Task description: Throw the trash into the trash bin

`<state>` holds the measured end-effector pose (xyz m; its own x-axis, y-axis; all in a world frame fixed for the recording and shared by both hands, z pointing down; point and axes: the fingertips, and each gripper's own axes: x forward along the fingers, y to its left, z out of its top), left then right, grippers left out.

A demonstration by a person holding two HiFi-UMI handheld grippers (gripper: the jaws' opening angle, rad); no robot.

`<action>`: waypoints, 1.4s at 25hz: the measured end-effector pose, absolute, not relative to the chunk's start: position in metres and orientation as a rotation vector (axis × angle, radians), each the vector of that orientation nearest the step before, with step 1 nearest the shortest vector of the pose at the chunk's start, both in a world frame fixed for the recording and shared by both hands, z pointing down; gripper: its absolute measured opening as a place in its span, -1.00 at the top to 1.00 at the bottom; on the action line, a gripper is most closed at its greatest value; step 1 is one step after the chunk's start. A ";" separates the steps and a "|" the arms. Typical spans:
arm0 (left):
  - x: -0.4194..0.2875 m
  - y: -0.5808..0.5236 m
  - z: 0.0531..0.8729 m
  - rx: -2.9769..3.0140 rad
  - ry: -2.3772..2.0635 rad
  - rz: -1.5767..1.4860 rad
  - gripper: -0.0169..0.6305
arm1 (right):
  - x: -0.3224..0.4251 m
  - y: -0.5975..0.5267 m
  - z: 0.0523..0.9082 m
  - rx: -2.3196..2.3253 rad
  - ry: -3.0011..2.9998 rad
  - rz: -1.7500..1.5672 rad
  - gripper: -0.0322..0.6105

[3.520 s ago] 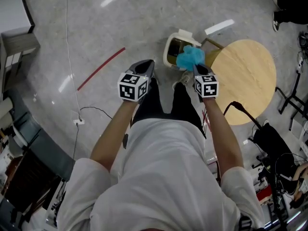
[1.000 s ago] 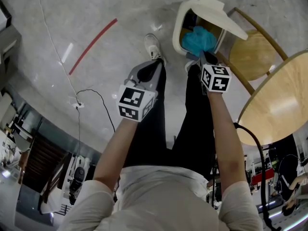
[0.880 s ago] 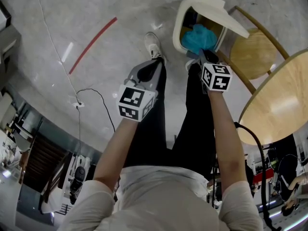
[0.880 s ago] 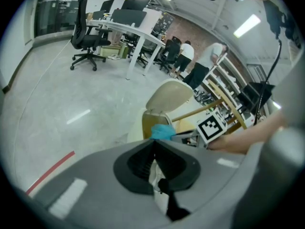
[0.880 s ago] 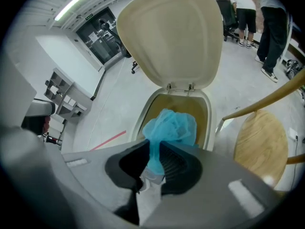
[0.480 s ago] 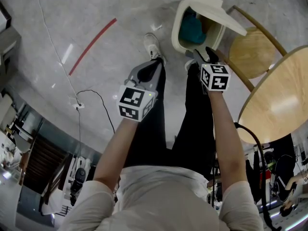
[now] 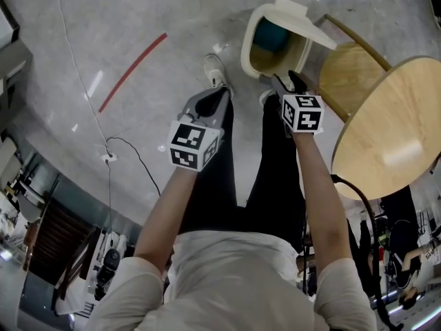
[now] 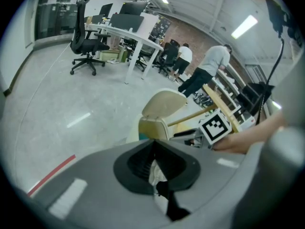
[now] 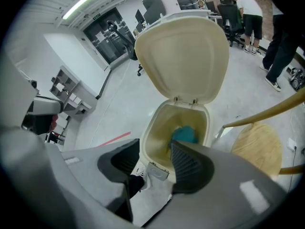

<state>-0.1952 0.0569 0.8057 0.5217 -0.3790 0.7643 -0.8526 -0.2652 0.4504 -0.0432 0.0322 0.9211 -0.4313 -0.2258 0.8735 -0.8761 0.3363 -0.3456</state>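
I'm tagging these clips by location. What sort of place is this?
Probably an open office or lab workspace: an office chair, a desk with monitors, and people working at benches behind.

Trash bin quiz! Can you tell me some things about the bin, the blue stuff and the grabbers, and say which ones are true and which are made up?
1. The blue trash lies inside the trash bin. True.
2. The bin's lid is shut. False: it stands wide open, tipped back.
3. The right gripper is squeezing the blue trash. False: its jaws have just been opening and stand apart, with nothing between them.
4. The left gripper has its jaws together. True.
5. A round wooden table stands beside the bin. True.
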 end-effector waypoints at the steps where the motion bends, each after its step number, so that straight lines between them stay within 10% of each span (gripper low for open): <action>1: -0.194 0.054 0.801 1.863 -1.021 0.654 0.94 | -0.042 0.030 0.915 0.975 -1.864 1.104 0.30; 18: -0.172 0.043 0.682 1.954 -1.018 0.678 0.94 | -0.020 0.029 0.765 1.055 -1.948 1.030 0.85; 35: -0.149 0.031 0.564 2.087 -0.935 0.671 0.94 | -0.015 0.022 0.609 1.103 -2.116 0.975 0.89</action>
<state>-0.1486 0.0313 0.5640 0.5973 -0.3995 0.6954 -0.7867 -0.4604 0.4112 -0.0148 0.0225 0.6094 -0.5075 -0.4461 0.7371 -0.8502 0.3980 -0.3445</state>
